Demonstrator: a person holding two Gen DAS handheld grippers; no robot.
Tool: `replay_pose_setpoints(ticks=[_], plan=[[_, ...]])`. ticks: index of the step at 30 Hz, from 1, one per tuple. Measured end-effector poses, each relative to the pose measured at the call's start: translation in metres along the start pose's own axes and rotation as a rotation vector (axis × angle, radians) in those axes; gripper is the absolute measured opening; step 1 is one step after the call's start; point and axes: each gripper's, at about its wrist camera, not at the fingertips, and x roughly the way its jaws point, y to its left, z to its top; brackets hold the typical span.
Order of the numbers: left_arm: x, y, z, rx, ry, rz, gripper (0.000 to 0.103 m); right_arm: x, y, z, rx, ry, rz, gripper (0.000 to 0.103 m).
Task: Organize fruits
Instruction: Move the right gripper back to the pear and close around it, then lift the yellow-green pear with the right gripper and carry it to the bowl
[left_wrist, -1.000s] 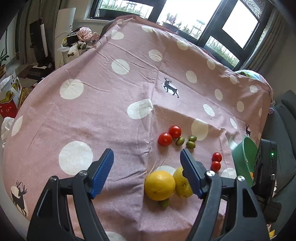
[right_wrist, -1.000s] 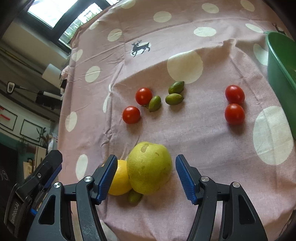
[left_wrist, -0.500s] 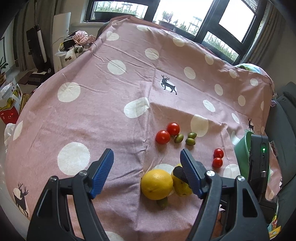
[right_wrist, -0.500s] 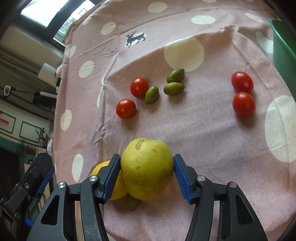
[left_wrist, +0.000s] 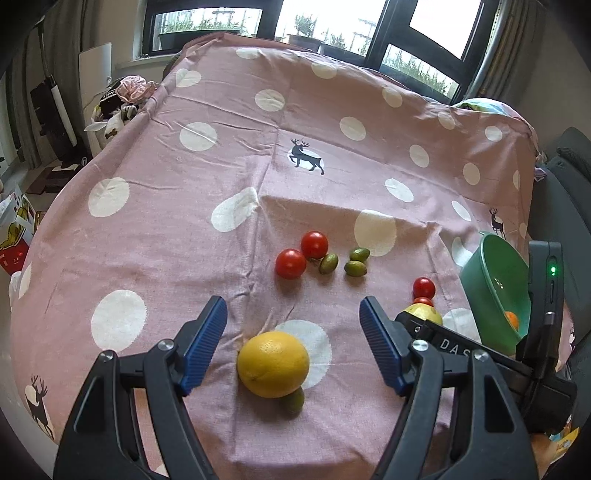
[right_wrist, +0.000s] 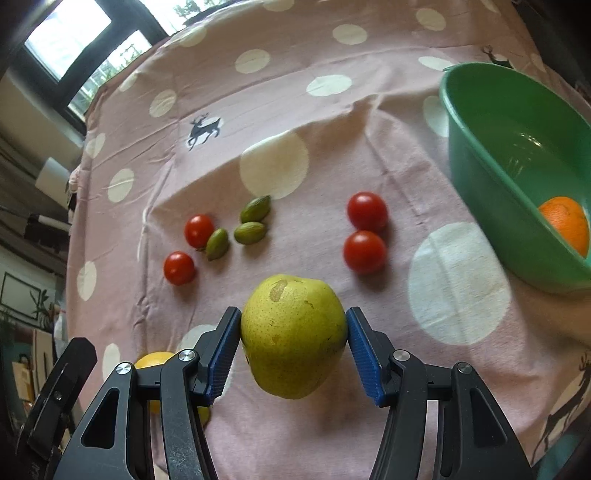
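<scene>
The right hand-held gripper (right_wrist: 293, 341) has its ribbed blue pads (right_wrist: 221, 354) pressed against both sides of a yellow-green pear (right_wrist: 293, 336), whose speckled skin carries a few brown scuffs; the pear is clear of the cloth. The left hand-held gripper (left_wrist: 293, 341) stands wide apart and holds nothing, its pads either side of a dimpled yellow citrus fruit (left_wrist: 273, 363) that lies on the bench, with a small green fruit (left_wrist: 295, 401) tucked against it. Beyond, on the wrinkled pink polka-dot tablecloth (right_wrist: 332, 122), lie two smooth red tomatoes (right_wrist: 190, 245), three small oval green fruits (right_wrist: 240, 230) beside them, and a second pair of tomatoes (right_wrist: 365, 232) touching each other. To the right sits a glossy green plastic bowl (right_wrist: 476, 147), tilted, with one orange (right_wrist: 565, 221) inside.
</scene>
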Motion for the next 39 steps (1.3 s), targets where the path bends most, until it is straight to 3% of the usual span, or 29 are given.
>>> replay_pose_setpoints(ticks=[4,11,16,27,39], plan=[[0.009,-0.011,-0.003,0.021,0.023,-0.011,0.074,0.004,-0.011,0.002,0.019,0.013,-0.028,0.06],[0.025,-0.017,-0.007,0.029,0.05,-0.036,0.074,0.003,-0.016,0.004,0.017,0.021,-0.001,0.06],[0.033,-0.017,-0.005,0.017,0.06,-0.035,0.074,-0.012,-0.022,0.005,0.025,-0.025,0.018,0.06],[0.037,-0.054,-0.013,0.11,0.135,-0.196,0.071,-0.032,-0.048,0.013,0.141,-0.049,0.172,0.06],[0.061,-0.085,-0.028,0.142,0.259,-0.289,0.062,-0.017,-0.049,0.009,0.139,0.025,0.219,0.06]])
